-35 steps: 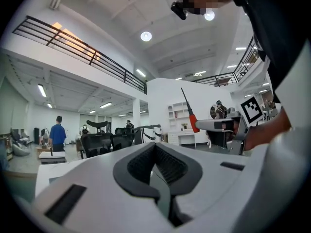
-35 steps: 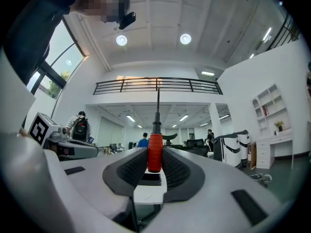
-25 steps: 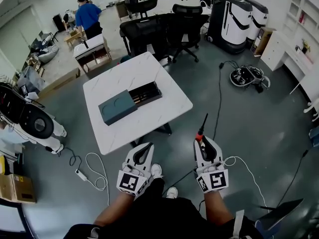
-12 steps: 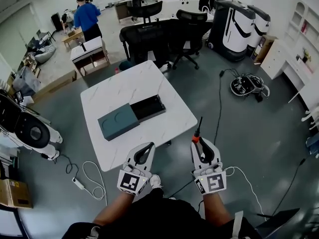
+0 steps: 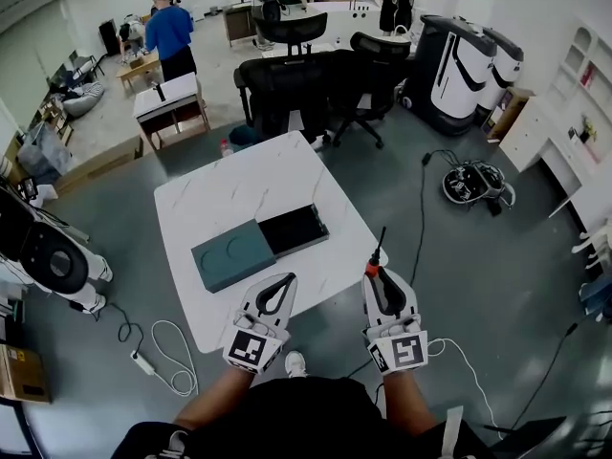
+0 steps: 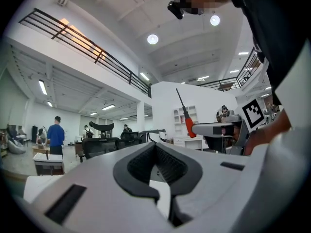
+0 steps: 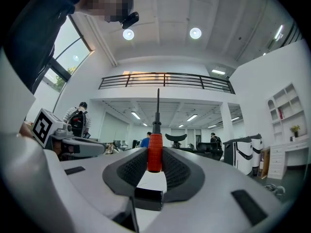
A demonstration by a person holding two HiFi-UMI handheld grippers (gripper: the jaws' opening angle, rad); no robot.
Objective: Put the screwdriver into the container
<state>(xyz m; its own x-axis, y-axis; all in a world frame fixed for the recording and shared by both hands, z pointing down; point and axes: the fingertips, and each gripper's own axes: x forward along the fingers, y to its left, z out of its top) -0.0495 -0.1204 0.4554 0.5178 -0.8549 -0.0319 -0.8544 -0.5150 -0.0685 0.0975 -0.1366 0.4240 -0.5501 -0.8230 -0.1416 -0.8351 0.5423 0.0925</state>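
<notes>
Right claw with screwdriver — nearer the table.

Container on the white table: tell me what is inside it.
The container's uncovered dark half looks bare, with nothing lying in it as far as the head view shows. The teal lid covers the other half, so what is under it cannot be seen.

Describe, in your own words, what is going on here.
A person stands by a white table, holding tongs in each hand. The right tongs are shut on a red-handled screwdriver, its shaft pointing ahead. The left tongs are shut and hold nothing. On the table lies a dark container with its black tray slid out; the screwdriver is not yet in it.
</notes>
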